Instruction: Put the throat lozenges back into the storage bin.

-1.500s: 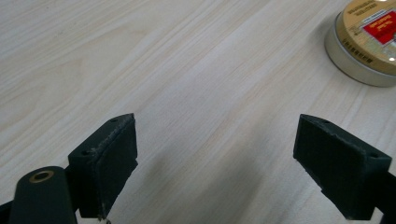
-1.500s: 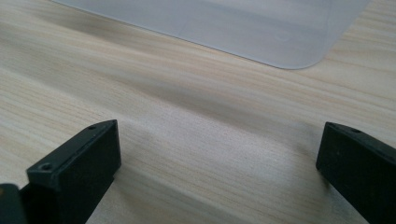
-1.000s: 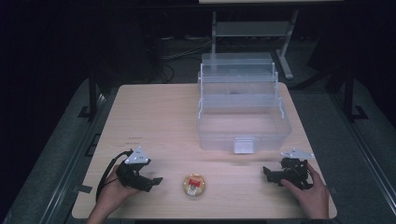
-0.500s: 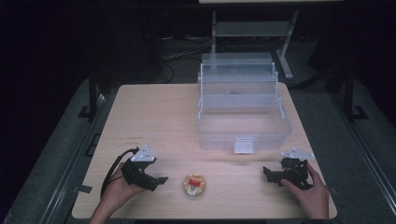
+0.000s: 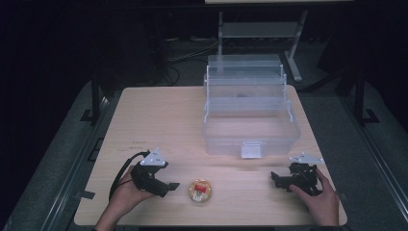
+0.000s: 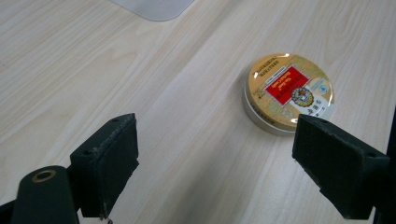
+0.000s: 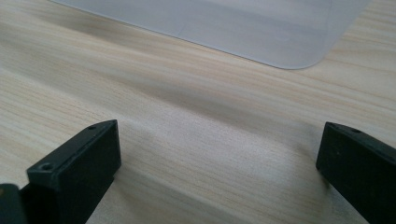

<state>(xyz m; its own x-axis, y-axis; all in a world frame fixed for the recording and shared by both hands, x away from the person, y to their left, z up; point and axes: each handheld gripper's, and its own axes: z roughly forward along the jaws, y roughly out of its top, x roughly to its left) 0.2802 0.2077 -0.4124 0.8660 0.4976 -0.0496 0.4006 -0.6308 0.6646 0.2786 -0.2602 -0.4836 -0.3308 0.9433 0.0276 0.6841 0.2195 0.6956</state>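
Fingers of left gripper (image 6: 215, 172) spread wide, nothing held; round gold tin (image 6: 288, 93) seen just ahead, nearer one jaw, untouched, flat on wooden table (image 5: 159, 120). Right gripper (image 7: 219, 172) likewise gaping, empty, low over table near clear plastic box (image 5: 250, 125).

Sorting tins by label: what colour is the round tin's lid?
Gold with a red label; the round tin shows best in the left gripper view.
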